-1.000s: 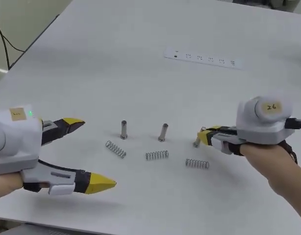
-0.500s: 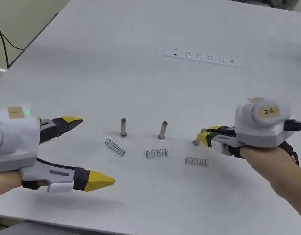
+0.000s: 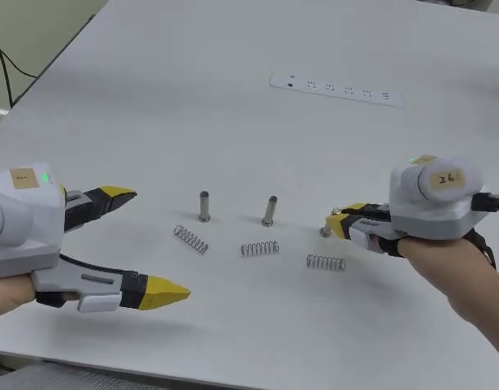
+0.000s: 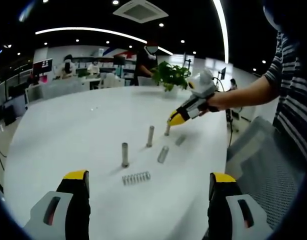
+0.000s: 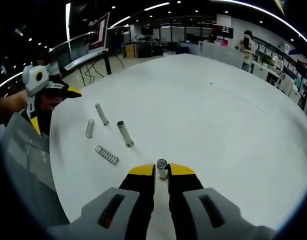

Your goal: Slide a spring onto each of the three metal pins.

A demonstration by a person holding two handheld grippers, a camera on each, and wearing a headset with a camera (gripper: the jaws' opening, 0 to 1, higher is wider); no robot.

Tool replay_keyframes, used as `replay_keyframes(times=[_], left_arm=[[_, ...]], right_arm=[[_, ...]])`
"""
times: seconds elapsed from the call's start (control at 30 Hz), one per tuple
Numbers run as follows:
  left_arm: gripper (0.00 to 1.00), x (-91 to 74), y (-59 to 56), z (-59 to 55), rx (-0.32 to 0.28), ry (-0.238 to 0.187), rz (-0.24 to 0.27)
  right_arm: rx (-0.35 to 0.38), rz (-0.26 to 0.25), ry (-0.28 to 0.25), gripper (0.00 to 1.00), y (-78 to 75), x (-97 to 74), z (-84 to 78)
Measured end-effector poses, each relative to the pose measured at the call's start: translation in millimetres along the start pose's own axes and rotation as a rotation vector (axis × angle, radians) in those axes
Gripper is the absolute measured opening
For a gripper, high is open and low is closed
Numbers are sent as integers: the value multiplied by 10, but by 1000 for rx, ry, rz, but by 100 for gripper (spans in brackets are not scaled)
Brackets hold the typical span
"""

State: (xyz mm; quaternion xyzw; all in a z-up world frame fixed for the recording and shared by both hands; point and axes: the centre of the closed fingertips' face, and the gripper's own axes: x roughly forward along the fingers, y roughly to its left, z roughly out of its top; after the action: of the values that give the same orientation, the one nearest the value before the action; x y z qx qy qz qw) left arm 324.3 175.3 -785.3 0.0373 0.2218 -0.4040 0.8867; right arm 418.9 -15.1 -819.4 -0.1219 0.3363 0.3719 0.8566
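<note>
Three short metal pins stand in a row on the white table: the left pin point(image 3: 204, 206), the middle pin point(image 3: 270, 210) and the right pin point(image 3: 325, 231). My right gripper point(image 3: 334, 227) is shut on the right pin point(image 5: 162, 169), which stands between its yellow tips point(image 5: 161, 173). Three springs lie flat in front of the pins: one at the left point(image 3: 190, 239), one in the middle point(image 3: 259, 248), one at the right point(image 3: 325, 262). My left gripper point(image 3: 148, 242) hovers wide open to the left of the row, holding nothing. Its own view faces the nearest spring point(image 4: 136, 177) and pin point(image 4: 125, 154).
A white power strip point(image 3: 336, 90) lies farther back on the table point(image 3: 193, 106). The table's near edge runs just below my left gripper. A dark cable hangs off the far left edge. In the left gripper view, a person's striped sleeve point(image 4: 288, 75) is at the right.
The head camera has shifted a little. The right gripper stays on the right pin and the left gripper stays open in about the same place.
</note>
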Motion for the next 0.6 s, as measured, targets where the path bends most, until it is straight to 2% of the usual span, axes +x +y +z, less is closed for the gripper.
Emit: replay_keyframes(times=[0.23, 0.6], left_arm=[[97, -4, 29, 10, -3, -7, 5], [97, -16, 44, 8, -4, -6, 8]], right_arm=[[16, 12, -3, 14, 37, -14, 9], [17, -9, -26, 26, -13, -87, 44]])
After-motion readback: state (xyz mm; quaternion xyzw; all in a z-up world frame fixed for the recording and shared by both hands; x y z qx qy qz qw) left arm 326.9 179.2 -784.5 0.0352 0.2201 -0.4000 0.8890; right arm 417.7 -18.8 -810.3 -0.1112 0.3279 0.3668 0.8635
